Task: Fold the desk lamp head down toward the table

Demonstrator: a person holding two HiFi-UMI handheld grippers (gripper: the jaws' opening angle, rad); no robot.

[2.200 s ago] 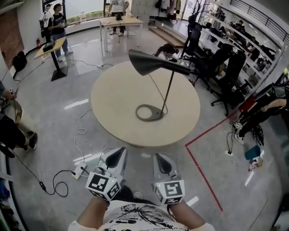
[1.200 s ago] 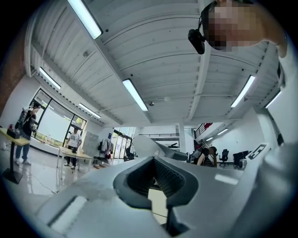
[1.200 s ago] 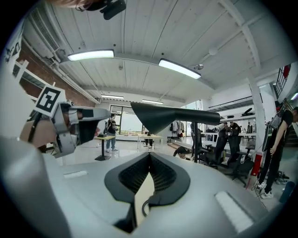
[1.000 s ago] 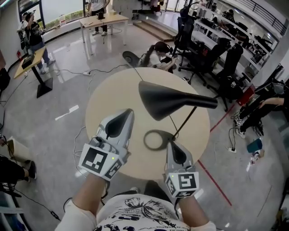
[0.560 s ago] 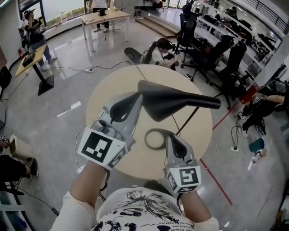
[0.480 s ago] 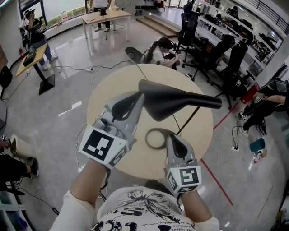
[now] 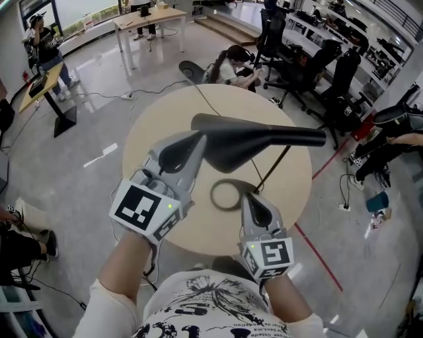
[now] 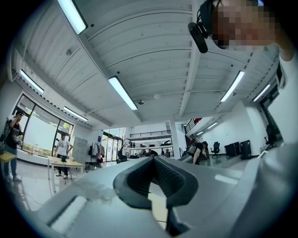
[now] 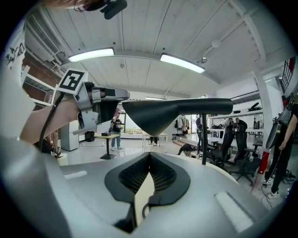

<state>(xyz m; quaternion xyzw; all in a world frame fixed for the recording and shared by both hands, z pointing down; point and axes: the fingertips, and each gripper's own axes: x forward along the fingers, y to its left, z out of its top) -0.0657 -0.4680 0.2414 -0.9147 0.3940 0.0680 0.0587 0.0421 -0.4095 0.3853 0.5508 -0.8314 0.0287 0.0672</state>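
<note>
The lamp head [image 7: 251,142] lies level, high over the tabletop's [image 7: 149,125] middle, so the fold looks hardly begun. The left tool [image 7: 194,140], jaws together and empty, seems to touch the head's left rim. The right tool [image 7: 248,199], likewise closed on nothing, hangs beside the base [image 7: 225,196] near the near edge.

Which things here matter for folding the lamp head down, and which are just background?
Job:
- lamp head
- lamp stem
- lamp base
- round table
- left gripper, at the lamp head's edge
- right gripper, near the lamp base

Just around:
- office chairs
- wooden desk
- red floor tape
- crouching person
</note>
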